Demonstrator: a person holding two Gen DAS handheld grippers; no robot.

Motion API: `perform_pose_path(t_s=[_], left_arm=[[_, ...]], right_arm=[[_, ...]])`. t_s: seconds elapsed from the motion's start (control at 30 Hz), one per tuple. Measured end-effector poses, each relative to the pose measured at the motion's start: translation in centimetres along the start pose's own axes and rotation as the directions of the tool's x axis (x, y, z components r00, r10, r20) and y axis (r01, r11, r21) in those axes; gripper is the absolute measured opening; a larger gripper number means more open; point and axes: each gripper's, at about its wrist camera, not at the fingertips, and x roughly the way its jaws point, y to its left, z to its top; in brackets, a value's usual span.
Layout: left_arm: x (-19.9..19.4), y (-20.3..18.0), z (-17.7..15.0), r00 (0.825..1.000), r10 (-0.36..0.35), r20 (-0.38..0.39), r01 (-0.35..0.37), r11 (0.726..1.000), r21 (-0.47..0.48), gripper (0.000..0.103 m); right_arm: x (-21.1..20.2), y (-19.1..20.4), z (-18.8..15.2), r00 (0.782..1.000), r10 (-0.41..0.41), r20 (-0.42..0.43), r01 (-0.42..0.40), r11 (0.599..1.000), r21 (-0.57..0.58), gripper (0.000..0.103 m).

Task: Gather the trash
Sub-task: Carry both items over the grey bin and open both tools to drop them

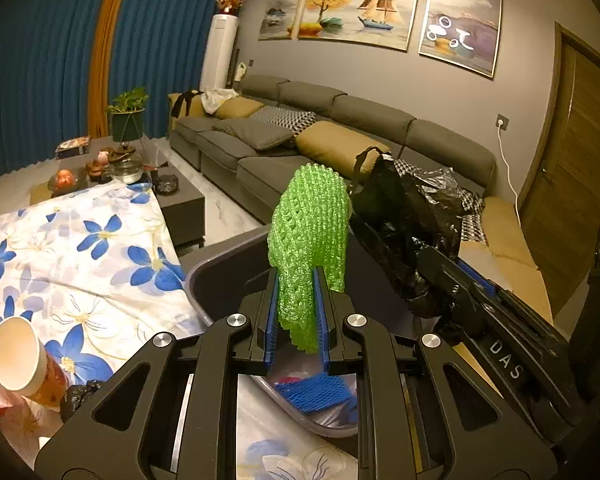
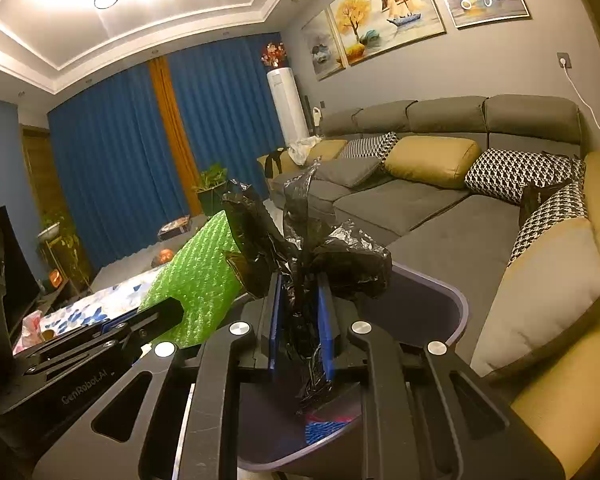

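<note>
**Two light scraps held over the bin**

Left wrist view: my left gripper (image 1: 298, 320) has its jaws pinching the green foam net (image 1: 310, 232), the blue pads pressed into its lower end. The net stands up out of the jaws toward twelve o'clock, most of it free above the tips, a short tail hanging below. I judge it very light, soft and springy; it crushes under the pads and will not slip, so a pinch anywhere on the mesh should serve. Directly beneath, at six o'clock, the grey bin (image 1: 204, 280) lies open, a blue foam net (image 1: 316, 394) already in it. At three o'clock my right gripper (image 1: 440, 276) holds the black plastic bag (image 1: 412, 216). At nine o'clock the floral-clothed counter (image 1: 80, 248) carries a paper cup (image 1: 14, 354).

Right wrist view: my right gripper (image 2: 300, 320) has its jaws clamped on the black plastic bag (image 2: 304, 248), gathered into a twisted neck between the pads. Crinkled folds fan out at twelve o'clock and a ragged strip trails down at six, over the grey bin (image 2: 456, 304). I judge the film weightless, limp and slick, best held at a bunched part. At nine o'clock my left gripper (image 2: 148, 320) shows with the green foam net (image 2: 196, 280).
</note>
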Motion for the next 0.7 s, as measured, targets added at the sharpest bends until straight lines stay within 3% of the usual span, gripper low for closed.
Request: perform_pose_path(t_s=[0.2,0.33,0.4,0.53,0.6,0.7], left_arm=[[1.1,0.5,-0.1,1.000,-0.020,-0.022,0.019,1.000,-0.022,0.016],[1.3,0.7,-0.4,0.999,-0.043,-0.027,0.042,0.999,-0.033,0.024],[1.3,1.0,-0.5,0.999,-0.042,-0.023,0.041,0.998,-0.038,0.038],[1.0,1.7,-0.7,1.000,-0.022,-0.018,0.020,0.998,-0.066,0.059],[0.3,2.1,-0.8,1.000,0.002,-0.004,-0.002,0.997,-0.078,0.075],[-1.4,2.4,-0.8,0.999,0.043,0.031,-0.041,0.996,-0.079,0.083]], right_arm=[[0.3,0.1,-0.1,1.000,-0.010,-0.009,0.010,1.000,-0.002,0.020],[0.3,0.2,0.0,1.000,-0.015,-0.004,0.016,1.000,0.003,0.032],[0.3,0.0,0.1,1.000,-0.015,0.000,0.015,1.000,0.015,0.041],[-0.3,-0.2,0.2,0.999,-0.036,0.008,0.036,0.999,0.023,0.053],[-0.7,-0.3,0.1,0.999,-0.042,0.015,0.042,0.999,0.021,0.057],[-2.0,-0.1,0.2,0.998,-0.053,0.040,0.053,0.998,0.016,0.070]])
